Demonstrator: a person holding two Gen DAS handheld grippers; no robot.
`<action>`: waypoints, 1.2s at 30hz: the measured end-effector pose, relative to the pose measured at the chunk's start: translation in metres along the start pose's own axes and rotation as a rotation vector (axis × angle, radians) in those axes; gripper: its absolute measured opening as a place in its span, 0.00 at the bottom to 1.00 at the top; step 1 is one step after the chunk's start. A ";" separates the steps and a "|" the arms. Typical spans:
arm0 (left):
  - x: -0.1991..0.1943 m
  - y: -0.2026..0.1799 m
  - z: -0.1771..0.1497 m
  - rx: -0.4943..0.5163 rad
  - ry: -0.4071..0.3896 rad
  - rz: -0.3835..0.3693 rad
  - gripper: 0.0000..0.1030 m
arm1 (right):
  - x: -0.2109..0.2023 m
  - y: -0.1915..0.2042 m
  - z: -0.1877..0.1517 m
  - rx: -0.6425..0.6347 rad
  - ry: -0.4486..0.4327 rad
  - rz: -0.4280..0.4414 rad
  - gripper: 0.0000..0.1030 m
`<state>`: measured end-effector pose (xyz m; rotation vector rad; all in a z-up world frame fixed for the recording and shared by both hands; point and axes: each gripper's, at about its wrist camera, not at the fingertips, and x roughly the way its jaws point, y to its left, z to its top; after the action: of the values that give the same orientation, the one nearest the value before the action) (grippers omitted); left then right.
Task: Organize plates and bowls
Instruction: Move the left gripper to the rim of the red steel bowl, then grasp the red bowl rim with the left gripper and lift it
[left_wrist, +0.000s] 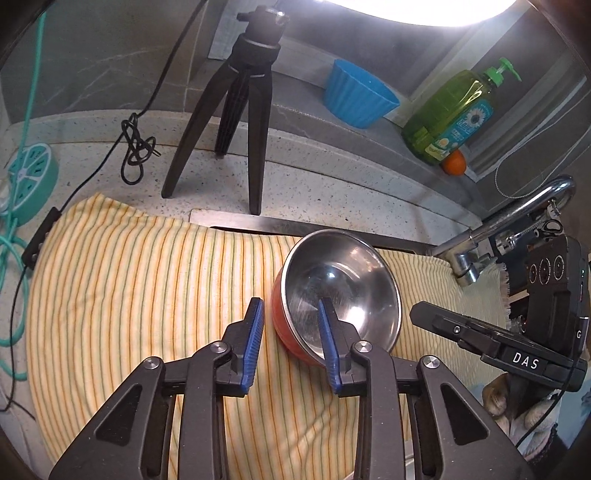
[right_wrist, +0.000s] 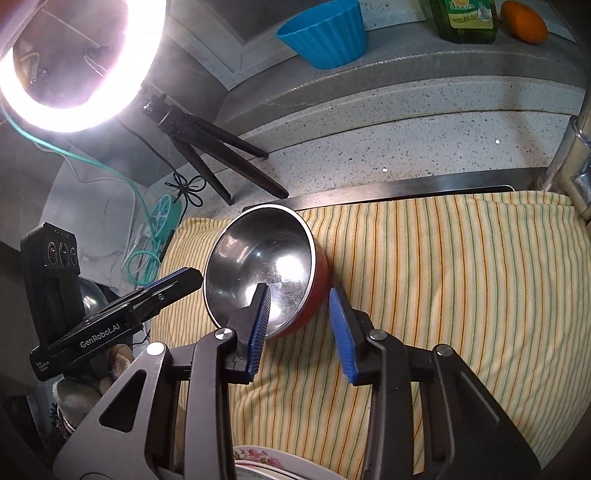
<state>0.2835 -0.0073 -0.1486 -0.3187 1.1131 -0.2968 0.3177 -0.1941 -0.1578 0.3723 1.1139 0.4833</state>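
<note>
Blue pads of the left gripper (left_wrist: 291, 341) and right gripper (right_wrist: 300, 325) each straddle opposite rims of the steel bowl (left_wrist: 340, 291) on the striped cloth (left_wrist: 140, 280), jaws parted, not yet pinching. Grasping seems underway; next, both likely must clamp evenly.

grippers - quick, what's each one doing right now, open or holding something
left gripper: open, jaws straddling the near rim of the steel bowl, pads not pressing it.
right gripper: open, jaws straddling the bowl's opposite wall, not clamped.
</note>
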 end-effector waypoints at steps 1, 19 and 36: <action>0.003 0.001 0.000 -0.003 0.007 -0.001 0.25 | 0.002 -0.001 0.000 0.001 0.003 -0.002 0.34; 0.019 0.001 0.002 0.000 0.045 -0.015 0.15 | 0.017 0.008 0.003 -0.028 0.039 -0.026 0.13; -0.019 0.002 -0.017 -0.016 -0.004 -0.022 0.15 | -0.007 0.031 -0.009 -0.081 0.024 -0.005 0.13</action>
<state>0.2608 -0.0001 -0.1405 -0.3458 1.1088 -0.3066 0.3008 -0.1719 -0.1402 0.2933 1.1147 0.5283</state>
